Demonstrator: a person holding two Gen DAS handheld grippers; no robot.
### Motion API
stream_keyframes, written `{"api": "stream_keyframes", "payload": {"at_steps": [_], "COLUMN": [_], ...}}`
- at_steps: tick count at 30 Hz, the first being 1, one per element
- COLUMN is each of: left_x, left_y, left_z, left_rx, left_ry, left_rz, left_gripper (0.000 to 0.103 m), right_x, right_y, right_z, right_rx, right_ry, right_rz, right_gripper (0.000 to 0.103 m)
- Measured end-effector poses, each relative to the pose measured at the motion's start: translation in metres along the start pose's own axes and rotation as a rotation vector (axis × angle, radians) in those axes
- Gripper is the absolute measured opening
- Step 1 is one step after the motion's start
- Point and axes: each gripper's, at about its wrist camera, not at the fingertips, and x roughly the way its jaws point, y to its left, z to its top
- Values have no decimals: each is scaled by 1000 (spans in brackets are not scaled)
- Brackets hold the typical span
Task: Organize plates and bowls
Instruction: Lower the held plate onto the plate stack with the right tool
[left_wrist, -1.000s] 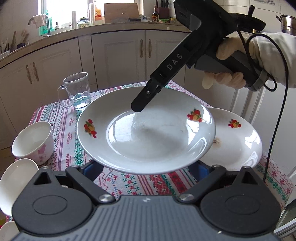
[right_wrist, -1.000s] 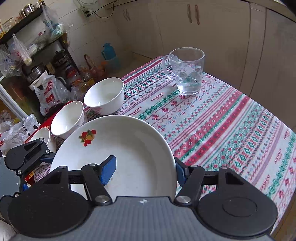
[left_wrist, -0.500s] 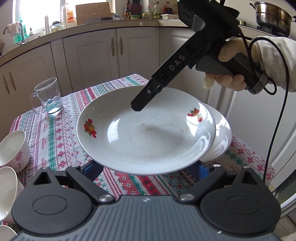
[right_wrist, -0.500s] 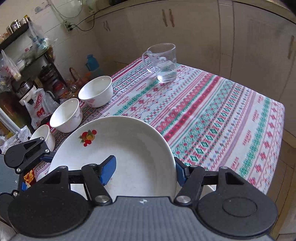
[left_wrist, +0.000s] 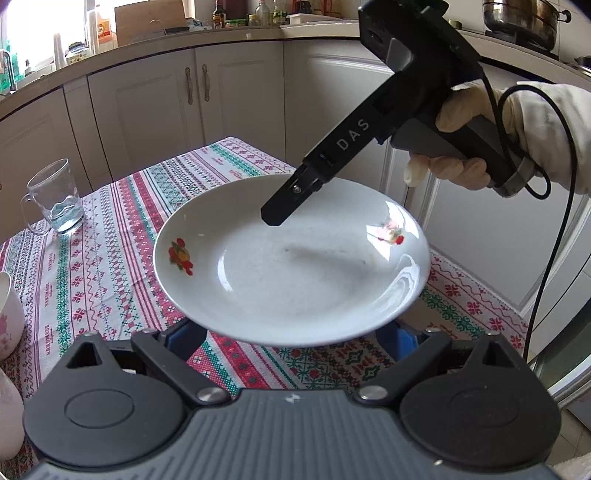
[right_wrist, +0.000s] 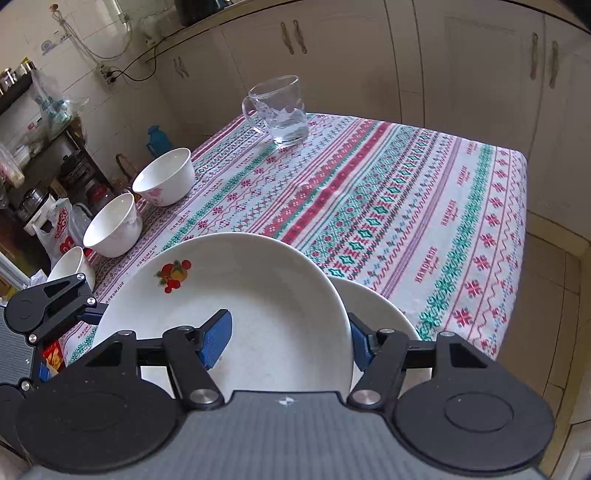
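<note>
A white plate with fruit prints (left_wrist: 291, 266) is held in the air over the table; it also shows in the right wrist view (right_wrist: 236, 314). My right gripper (right_wrist: 290, 338) is shut on its rim, one finger (left_wrist: 291, 199) lying on its upper face. My left gripper (left_wrist: 291, 338) sits under the plate's near edge with its jaws apart; contact with the plate cannot be told. A second white plate (right_wrist: 380, 314) lies on the table below, mostly hidden. Three white bowls (right_wrist: 166, 177) (right_wrist: 112, 225) (right_wrist: 70, 264) stand in a row along the table's left edge.
A glass mug (right_wrist: 282, 109) with a little water stands at the far side of the patterned tablecloth (right_wrist: 388, 192). Kitchen cabinets (left_wrist: 155, 107) lie beyond the table. The table's right edge drops to the floor (right_wrist: 554, 277).
The held plate has moved right over the second plate, which it now hides in the left wrist view. The mug and bowls have slid leftward in that view. Both grips look unchanged.
</note>
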Motion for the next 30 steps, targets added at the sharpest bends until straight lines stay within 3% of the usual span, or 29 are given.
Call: {"api": "stream_keyframes", "payload": {"at_steps": [30], "left_x": [9], "left_y": [-7], "left_z": [3], "left_rx": [53], "left_ry": [0], "left_rz": [15], "left_gripper": [97], "right_x": [0], "right_y": [-21], "right_z": [-24], "right_rx": [75], "right_ry": [-11], "right_rz": [-50], "right_gripper": [74]}}
